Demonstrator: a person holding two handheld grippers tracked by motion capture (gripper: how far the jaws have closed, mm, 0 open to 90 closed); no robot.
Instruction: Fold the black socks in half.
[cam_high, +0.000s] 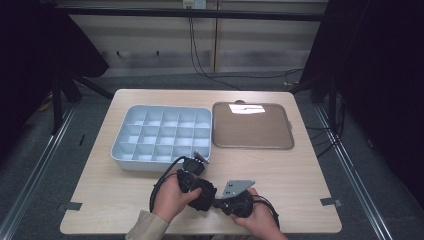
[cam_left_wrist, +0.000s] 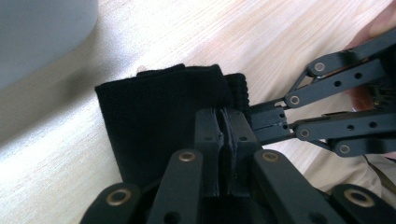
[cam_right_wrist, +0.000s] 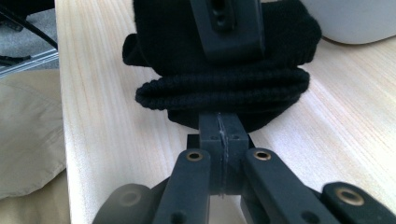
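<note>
Both the left hand-held gripper (cam_left_wrist: 227, 140) and the right hand-held gripper (cam_right_wrist: 220, 135) are clenched on the black sock (cam_left_wrist: 159, 121), just before the grey divider tray (cam_high: 160, 132). Uneven pulling could make the fabric slip out.

a light wooden table (cam_high: 300, 165) on grey floor (cam_high: 80, 135), dark curtains (cam_high: 380, 75) flanking.
</note>
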